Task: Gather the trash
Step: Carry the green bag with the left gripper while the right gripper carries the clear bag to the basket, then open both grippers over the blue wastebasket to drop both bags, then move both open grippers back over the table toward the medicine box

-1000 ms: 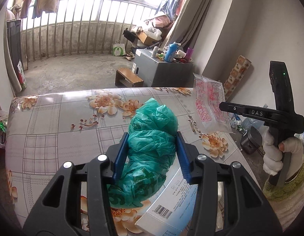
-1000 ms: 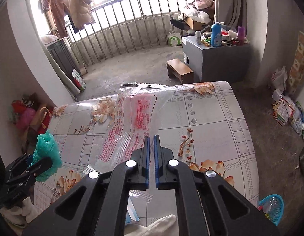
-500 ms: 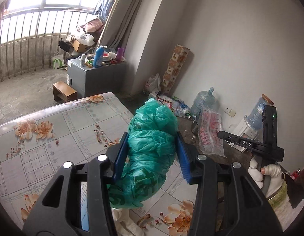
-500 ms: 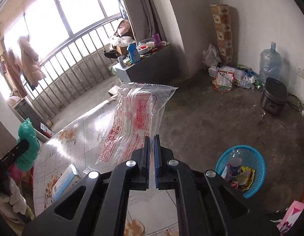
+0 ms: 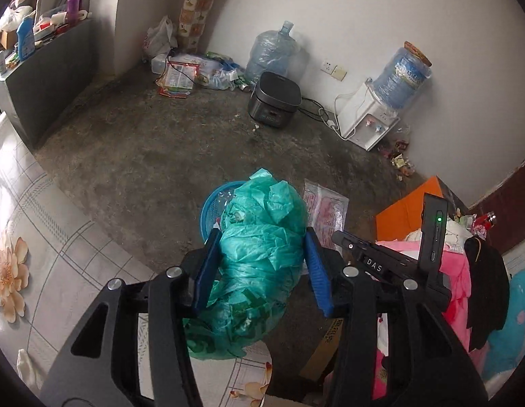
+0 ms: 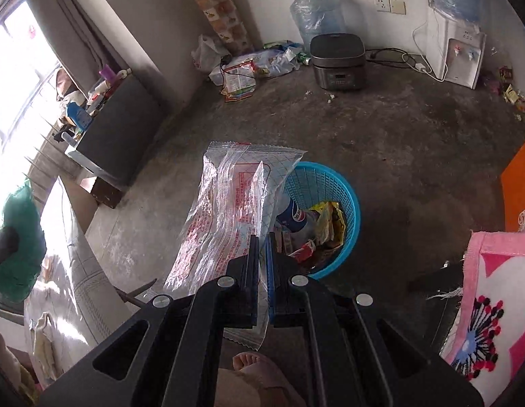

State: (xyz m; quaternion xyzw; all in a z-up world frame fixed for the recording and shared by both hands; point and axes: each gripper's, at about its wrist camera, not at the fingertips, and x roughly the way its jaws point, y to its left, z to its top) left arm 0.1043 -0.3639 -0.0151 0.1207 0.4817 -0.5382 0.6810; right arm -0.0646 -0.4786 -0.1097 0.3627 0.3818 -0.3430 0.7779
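My left gripper (image 5: pixel 260 264) is shut on a crumpled green plastic bag (image 5: pixel 259 257) and holds it in the air over the floor, above the blue trash basket (image 5: pixel 211 210). My right gripper (image 6: pixel 262 254) is shut on a clear plastic wrapper with red print (image 6: pixel 235 203), held up just left of the blue basket (image 6: pixel 333 183), which holds a bottle and several wrappers. The wrapper also shows in the left wrist view (image 5: pixel 325 210), with the right gripper's body (image 5: pixel 381 264) beside it. The green bag shows at the far left of the right wrist view (image 6: pixel 18 237).
The floral-cloth table (image 5: pixel 32 237) is at my left. A rice cooker (image 6: pixel 338 61), a water dispenser (image 6: pixel 455 54), a water jug (image 6: pixel 316 17) and floor litter (image 6: pixel 249 68) line the far wall. A grey cabinet (image 6: pixel 116 135) stands left. Pink cloth (image 6: pixel 493 298) and an orange box (image 5: pixel 411 210) lie right.
Both grippers have swung right, away from the table and toward the floor, each still holding its item. The blue basket now lies just below and ahead of them.
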